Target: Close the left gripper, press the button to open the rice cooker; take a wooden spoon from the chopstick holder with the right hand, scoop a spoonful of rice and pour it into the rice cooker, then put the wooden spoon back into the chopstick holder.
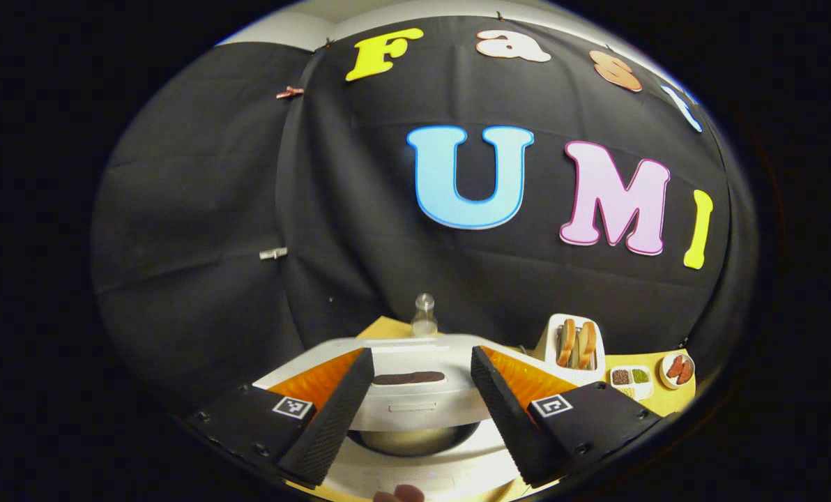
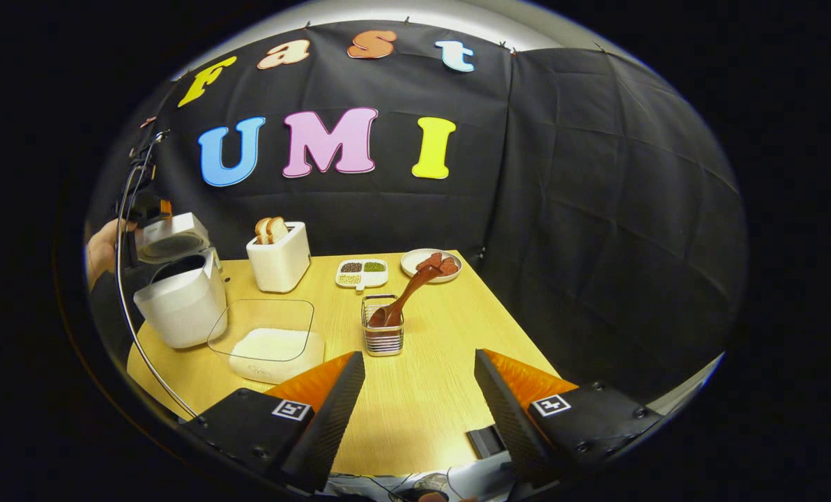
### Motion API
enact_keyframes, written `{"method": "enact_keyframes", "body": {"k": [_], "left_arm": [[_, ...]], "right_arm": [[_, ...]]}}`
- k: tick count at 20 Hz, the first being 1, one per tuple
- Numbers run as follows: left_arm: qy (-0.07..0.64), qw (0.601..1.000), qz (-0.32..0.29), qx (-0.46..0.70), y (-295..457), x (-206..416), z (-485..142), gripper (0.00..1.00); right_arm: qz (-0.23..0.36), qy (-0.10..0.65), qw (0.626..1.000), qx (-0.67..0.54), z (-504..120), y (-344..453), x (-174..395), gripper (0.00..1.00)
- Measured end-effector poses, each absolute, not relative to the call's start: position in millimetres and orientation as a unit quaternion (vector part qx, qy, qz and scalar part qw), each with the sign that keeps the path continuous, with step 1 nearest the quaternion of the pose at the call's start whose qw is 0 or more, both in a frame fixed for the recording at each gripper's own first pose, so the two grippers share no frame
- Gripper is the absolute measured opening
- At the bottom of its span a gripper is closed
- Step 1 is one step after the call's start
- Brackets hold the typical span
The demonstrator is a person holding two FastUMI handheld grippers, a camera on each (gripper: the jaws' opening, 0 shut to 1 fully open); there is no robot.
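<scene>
While empty, both grippers point(image 1: 422, 408) point(image 2: 419, 404) gape wide, touching nothing.

White rice cooker point(image 2: 178, 300) on the yellow wood-grain table point(image 2: 429, 390); beside it white rice point(image 2: 272, 345), then a dark reddish-brown wooden spoon point(image 2: 405, 296) in a silver wire chopstick holder point(image 2: 383, 338).

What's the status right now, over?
Both grippers open, left gripper over the rice cooker, right gripper empty. Cooker lid up. Wooden spoon stands in its holder. Nothing between the right gripper and the spoon.
</scene>
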State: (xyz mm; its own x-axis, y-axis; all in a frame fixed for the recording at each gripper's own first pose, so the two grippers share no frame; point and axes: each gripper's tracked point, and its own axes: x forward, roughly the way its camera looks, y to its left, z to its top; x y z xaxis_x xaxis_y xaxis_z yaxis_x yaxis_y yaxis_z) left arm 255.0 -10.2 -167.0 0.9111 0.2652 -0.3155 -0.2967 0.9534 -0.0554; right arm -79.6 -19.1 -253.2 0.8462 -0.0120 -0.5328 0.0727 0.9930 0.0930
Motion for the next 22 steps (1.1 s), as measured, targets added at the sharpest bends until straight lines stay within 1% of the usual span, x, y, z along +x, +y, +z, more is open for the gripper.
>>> {"method": "enact_keyframes", "body": {"k": [3,9,11,13,22], "left_arm": [[0.175,0.974,0.143,-0.031,-18.4,236.2,-201.8,0.99],[0.2,0.966,0.157,-0.039,-22.3,222.7,-237.6,1.0],[0.207,0.964,0.161,-0.043,-22.2,221.8,-247.1,1.0],[0.202,0.965,0.162,-0.039,-21.6,222.0,-253.4,1.0],[0.181,0.97,0.165,-0.008,-24.4,220.4,-260.8,1.0]], "right_arm": [[-0.005,0.275,0.96,0.05,-249.6,-12.7,-79.2,0.99],[0.017,0.276,0.96,0.043,-246.4,-6.3,-84.4,0.98],[0.033,0.275,0.96,0.048,-242.7,-1.0,-86.3,0.98],[0.049,0.277,0.958,0.053,-240.5,3.1,-87.1,0.98],[0.07,0.267,0.96,0.044,-233.2,-7.4,-68.6,0.98]]}}
